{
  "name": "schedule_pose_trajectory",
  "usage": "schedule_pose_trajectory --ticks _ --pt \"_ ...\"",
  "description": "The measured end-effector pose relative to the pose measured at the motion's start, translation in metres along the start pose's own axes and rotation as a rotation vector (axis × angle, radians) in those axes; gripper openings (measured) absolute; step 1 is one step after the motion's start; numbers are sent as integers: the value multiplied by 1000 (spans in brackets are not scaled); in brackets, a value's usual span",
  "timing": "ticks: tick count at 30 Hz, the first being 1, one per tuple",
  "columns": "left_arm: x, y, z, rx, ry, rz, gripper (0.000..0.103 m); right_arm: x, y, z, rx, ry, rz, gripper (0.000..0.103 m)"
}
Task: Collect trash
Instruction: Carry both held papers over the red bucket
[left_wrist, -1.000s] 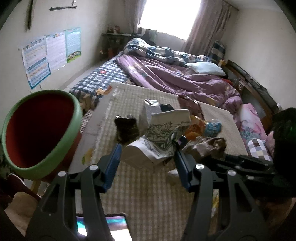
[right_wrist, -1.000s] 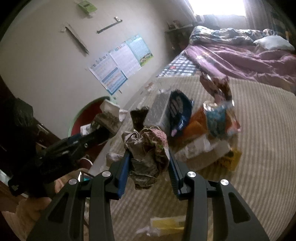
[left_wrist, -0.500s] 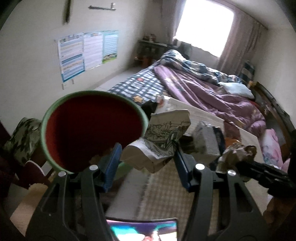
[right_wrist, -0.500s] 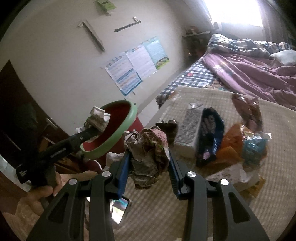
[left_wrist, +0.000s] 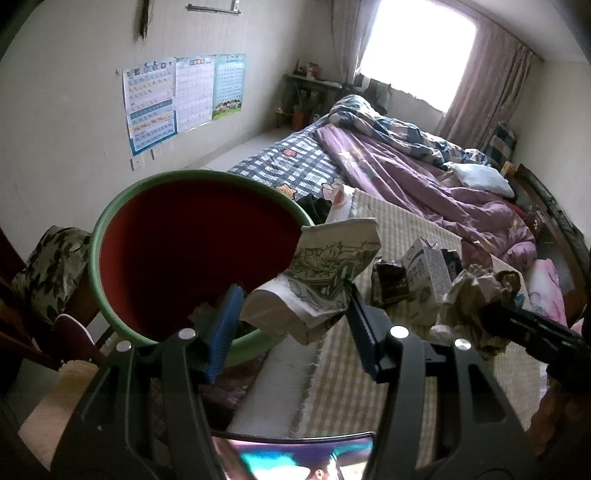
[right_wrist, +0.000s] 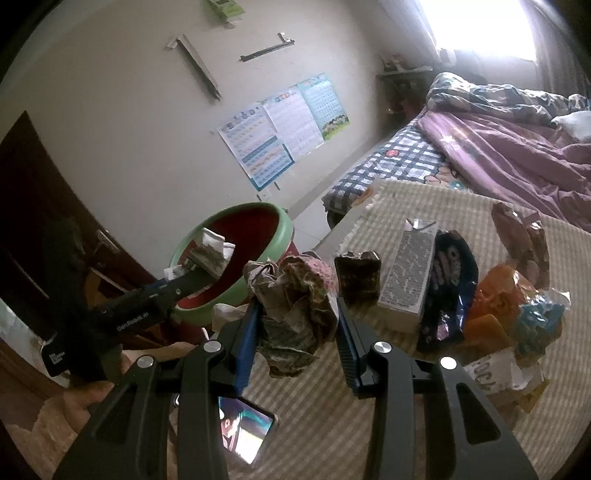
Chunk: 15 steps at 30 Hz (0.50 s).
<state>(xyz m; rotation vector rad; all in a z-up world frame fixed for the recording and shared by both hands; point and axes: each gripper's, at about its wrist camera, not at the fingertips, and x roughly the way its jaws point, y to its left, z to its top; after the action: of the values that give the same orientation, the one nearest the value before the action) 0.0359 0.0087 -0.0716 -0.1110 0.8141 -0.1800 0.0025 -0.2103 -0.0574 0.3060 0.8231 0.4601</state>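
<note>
1. The wide mouth of the round red bin with a green rim (left_wrist: 110, 236) stood open and unblocked, just off the left edge of the beige woven mat (left_wrist: 399, 229).
2. A cluster of wrappers and a grey-and-white carton (right_wrist: 410, 273) crowded the mat's middle and right.
3. The mat's near strip lay bare, except for a phone with a lit screen (right_wrist: 243, 432) at the left edge.
4. The rumpled purple quilt (left_wrist: 424, 184) bounded the far edge.

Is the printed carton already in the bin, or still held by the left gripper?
Still held. The carton sits clamped in the left gripper, poised at the bin rim, not yet dropped.
</note>
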Motion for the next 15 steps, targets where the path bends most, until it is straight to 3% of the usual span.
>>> schedule_pose_trajectory --ticks 15 --pt "5 33 7 -60 -18 68 54 25 12 17 -26 -2 8 38"
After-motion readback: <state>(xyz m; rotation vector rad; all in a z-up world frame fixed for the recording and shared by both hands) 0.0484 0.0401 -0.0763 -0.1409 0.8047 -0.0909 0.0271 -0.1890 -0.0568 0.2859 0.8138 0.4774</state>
